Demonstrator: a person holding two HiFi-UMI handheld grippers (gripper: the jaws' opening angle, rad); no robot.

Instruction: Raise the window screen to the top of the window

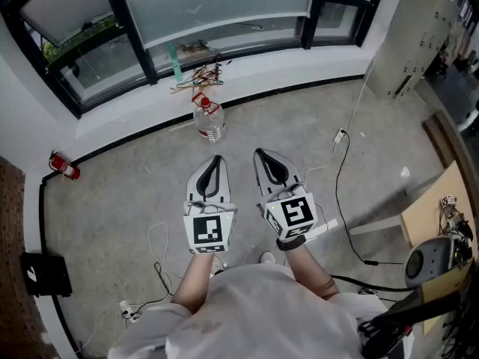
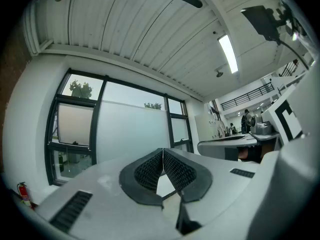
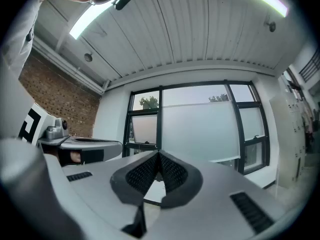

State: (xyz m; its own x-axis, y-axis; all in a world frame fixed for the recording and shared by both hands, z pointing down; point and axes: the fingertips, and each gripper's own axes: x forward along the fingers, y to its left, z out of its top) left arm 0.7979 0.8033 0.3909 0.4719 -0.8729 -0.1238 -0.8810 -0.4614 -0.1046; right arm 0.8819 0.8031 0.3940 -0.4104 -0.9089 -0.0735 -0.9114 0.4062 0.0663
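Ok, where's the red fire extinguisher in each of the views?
Head view: the fire extinguisher is at the far left, on the floor near the corner below the window.
Left gripper view: it is in the bottom left corner, below the window's left frame.
Right gripper view: not in it.
Shared landmark: the frosted window screen, top centre in the head view and central in both gripper views.

1. The window (image 1: 217,6) runs off the head view's upper edge; its top is not visible.
2. In the right gripper view, the right gripper (image 3: 159,153) covers part of the window screen's (image 3: 200,129) lower edge.
3. Clutter (image 1: 198,77) on the sill (image 1: 284,57): too small to identify.
4. The table (image 1: 430,215) is cut by the right edge; items on it are indistinct.
5. Figures (image 2: 246,120) in the left gripper view: too small to make out.
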